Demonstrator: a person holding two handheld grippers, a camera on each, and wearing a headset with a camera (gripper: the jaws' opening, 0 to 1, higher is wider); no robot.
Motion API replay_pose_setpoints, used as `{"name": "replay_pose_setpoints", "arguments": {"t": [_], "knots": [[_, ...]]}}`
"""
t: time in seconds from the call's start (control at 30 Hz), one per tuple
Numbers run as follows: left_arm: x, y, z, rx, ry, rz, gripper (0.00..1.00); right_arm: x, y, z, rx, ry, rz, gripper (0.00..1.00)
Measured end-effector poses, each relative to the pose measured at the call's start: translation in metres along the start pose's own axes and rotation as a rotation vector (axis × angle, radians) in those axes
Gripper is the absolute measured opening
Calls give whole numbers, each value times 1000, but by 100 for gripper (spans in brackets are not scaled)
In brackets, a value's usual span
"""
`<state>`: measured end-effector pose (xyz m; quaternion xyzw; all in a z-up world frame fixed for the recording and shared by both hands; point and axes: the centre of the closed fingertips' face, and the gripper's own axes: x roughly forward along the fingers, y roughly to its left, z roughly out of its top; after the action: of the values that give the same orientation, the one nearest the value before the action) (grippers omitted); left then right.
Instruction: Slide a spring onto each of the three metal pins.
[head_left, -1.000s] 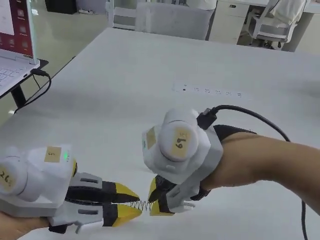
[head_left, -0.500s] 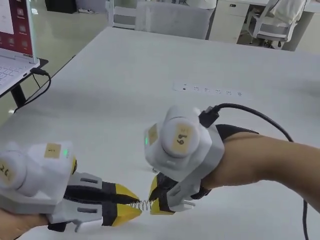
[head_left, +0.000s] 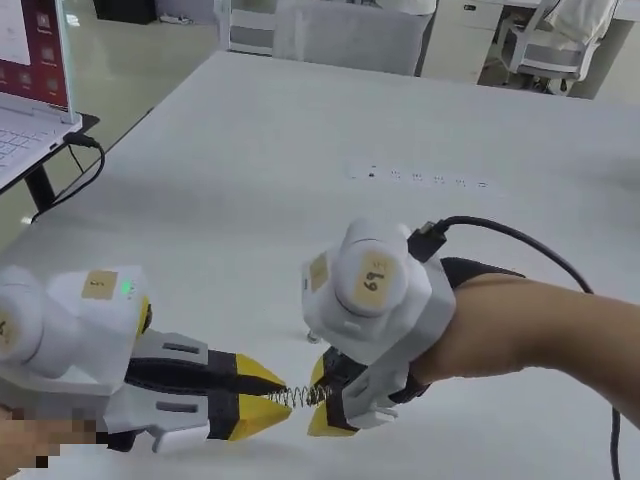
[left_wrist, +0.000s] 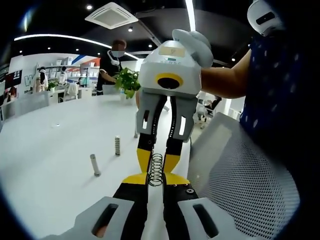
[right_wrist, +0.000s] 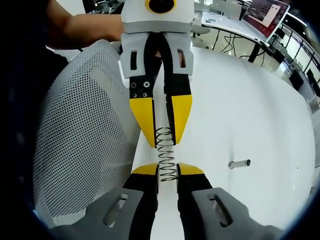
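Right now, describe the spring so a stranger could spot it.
Over the white table, the left gripper and right gripper face tip to tip. The spring is the thin wire coil bridging them, off the table, unlike the upright pins.

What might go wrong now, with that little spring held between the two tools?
1. The spring is pinched at both ends, by the left tool and the right tool. A pull apart might stretch it out of shape.
2. It is held close to the edge of the table, beside a mesh chair. If a grip slips, it may drop off the table.
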<state>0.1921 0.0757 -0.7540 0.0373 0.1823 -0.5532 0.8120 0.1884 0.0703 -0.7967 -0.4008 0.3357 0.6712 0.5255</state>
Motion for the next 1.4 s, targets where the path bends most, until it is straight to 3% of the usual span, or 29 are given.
{"name": "replay_pose_setpoints", "arguments": {"t": [0.23,0.63,1.1,1.4], "knots": [[1,0,-2,5,-2,10,3,-4,-1,3,0,-15,-12,9],[5,2,-8,14,25,9,3,-20,3,23,31,-55,-15,9],[11,-3,-8,13,19,-6,3,-25,8,33,20,-21,-13,8],[14,-4,-8,17,26,-14,3,-25,8,31,23,0,-13,8]]}}
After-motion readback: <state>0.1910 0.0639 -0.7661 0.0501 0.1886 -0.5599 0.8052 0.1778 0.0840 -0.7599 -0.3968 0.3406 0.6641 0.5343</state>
